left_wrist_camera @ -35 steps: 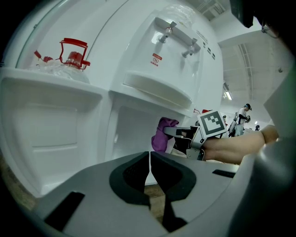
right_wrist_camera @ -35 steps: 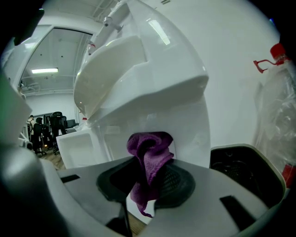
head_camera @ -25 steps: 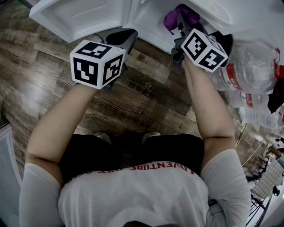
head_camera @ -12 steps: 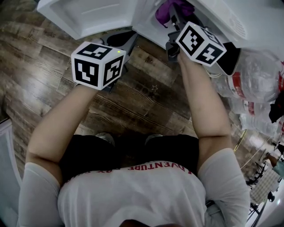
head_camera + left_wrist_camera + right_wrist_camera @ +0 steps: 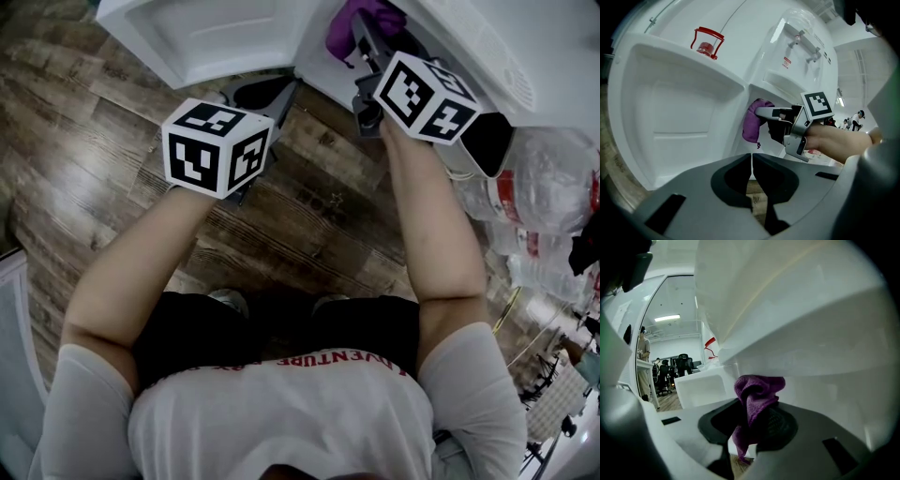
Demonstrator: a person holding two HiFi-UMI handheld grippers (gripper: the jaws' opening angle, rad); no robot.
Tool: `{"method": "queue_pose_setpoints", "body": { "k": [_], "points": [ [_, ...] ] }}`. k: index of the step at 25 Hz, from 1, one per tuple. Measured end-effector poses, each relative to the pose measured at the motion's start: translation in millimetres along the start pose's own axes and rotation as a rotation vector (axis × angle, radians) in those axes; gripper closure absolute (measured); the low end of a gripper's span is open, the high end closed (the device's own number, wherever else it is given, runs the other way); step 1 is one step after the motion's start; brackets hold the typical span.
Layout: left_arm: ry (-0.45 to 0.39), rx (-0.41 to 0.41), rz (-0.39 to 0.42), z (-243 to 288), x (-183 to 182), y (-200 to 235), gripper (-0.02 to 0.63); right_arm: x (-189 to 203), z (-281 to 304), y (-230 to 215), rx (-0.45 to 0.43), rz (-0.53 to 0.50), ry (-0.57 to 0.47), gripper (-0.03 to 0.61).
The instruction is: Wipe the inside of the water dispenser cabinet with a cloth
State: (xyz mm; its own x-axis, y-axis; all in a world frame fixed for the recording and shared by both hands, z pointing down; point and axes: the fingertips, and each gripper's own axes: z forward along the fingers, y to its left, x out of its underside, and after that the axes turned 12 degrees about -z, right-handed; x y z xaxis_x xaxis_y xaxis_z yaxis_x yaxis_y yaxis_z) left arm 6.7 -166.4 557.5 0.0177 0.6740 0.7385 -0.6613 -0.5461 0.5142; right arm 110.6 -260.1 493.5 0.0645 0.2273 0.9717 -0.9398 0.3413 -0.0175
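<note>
While our right gripper (image 5: 749, 430) pinches the purple cloth (image 5: 758, 389) at the mouth of the water dispenser cabinet (image 5: 825, 376), toward twelve o'clock, we should press it flat inside and sweep evenly. Our left gripper (image 5: 751, 171), jaws together and empty, hovers at ten o'clock.

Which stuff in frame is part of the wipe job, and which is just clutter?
In the job: purple cloth, clamped in the right gripper; dispenser cabinet; its open door; left gripper, shut and empty.
Lying about: clear water bottles on the floor; office chairs in the background.
</note>
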Motion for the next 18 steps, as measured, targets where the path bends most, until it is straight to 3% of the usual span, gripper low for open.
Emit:
{"method": "queue_pose_setpoints", "body": {
  "k": [5,11,15,18],
  "points": [
    [-0.006,0.016,0.034,1,-5,-4,0.580,4,-2,4,-0.044,-0.054,0.007,0.473],
    [-0.046,0.017,0.054,0,-24,-5,0.580,16,-21,25,-0.168,-0.192,0.062,0.472],
    [-0.071,0.027,0.105,-1,-48,-6,0.580,21,-33,37,-0.249,-0.181,0.076,0.472],
    [-0.065,0.055,0.090,1,-56,-14,0.580,27,-41,45,-0.289,-0.145,0.097,0.474]
  ]
}}
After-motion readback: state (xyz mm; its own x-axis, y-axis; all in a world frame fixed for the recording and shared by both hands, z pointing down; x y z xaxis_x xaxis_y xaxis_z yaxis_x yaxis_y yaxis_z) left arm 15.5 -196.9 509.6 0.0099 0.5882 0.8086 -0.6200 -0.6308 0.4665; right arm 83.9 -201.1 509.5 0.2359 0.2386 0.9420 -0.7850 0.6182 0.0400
